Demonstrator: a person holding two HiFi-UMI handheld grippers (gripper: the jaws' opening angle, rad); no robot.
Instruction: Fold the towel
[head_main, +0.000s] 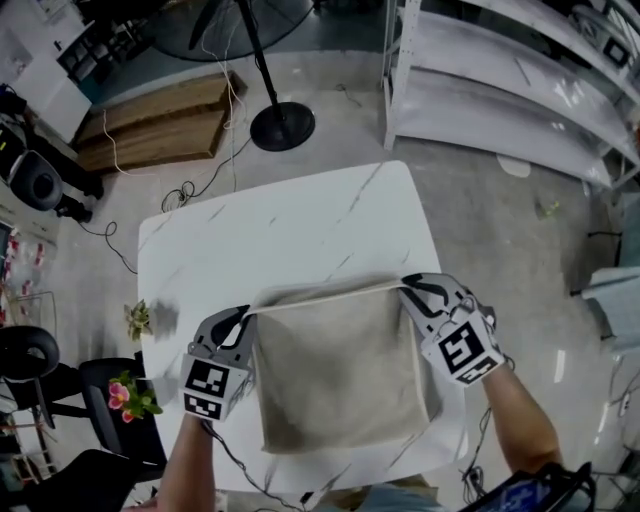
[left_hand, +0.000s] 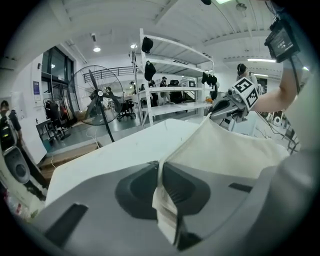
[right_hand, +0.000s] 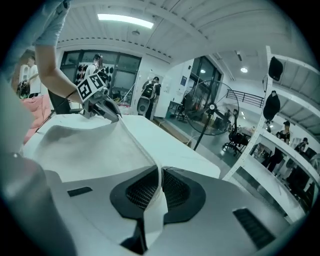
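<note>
A beige towel (head_main: 340, 365) lies folded over on the near half of the white marble table (head_main: 290, 225), its far edge lifted taut between both grippers. My left gripper (head_main: 248, 312) is shut on the towel's far left corner (left_hand: 161, 186). My right gripper (head_main: 404, 287) is shut on the far right corner (right_hand: 157, 192). In the left gripper view the towel (left_hand: 225, 150) runs across to the right gripper (left_hand: 226, 107). From the right gripper view the cloth (right_hand: 90, 147) stretches to the left gripper (right_hand: 102, 107).
A floor fan (head_main: 270, 100) stands beyond the table, with a wooden pallet (head_main: 160, 120) to its left. White metal shelving (head_main: 520, 90) fills the far right. A small plant (head_main: 138, 318) and pink flowers (head_main: 128, 395) sit left of the table.
</note>
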